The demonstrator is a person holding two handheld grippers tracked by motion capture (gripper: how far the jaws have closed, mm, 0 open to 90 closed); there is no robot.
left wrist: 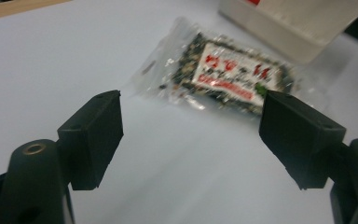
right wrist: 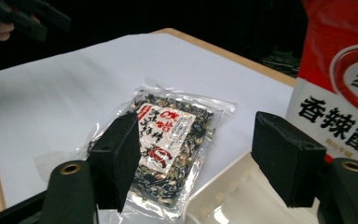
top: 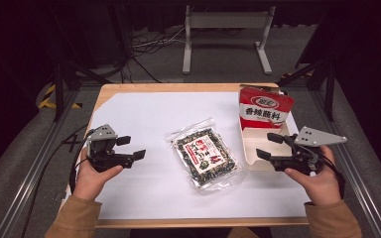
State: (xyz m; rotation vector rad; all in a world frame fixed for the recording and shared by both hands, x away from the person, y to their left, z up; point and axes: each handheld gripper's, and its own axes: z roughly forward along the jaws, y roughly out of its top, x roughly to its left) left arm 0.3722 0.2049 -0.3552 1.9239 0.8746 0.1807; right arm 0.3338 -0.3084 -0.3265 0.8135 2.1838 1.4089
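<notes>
A clear plastic packet of dark dried food with a red-and-white label (top: pixel 206 157) is seen lying flat near the middle of the white-covered surface (top: pixel 139 111), tilted so that its long side runs diagonally — a placement that leaves it within reach of either hand. The left gripper (top: pixel 131 148) is held low at the packet's left, well apart from it, with its jaws spread wide and nothing between them; in the left gripper view the packet (left wrist: pixel 223 77) is framed just beyond the jaws. The right gripper (top: pixel 270 146) is likewise carried wide and empty, hovering over a shallow white tray (top: pixel 258 163) at the right edge, in which a red-and-white seasoning bag (top: pixel 265 110) stands upright at the far end. The packet's crinkled sealed border is judged the likeliest place for a pinch, since the flat body offers little to grip. Open room is left on the near and left sides — the tray's wall lies just beside the packet's right corner.
</notes>
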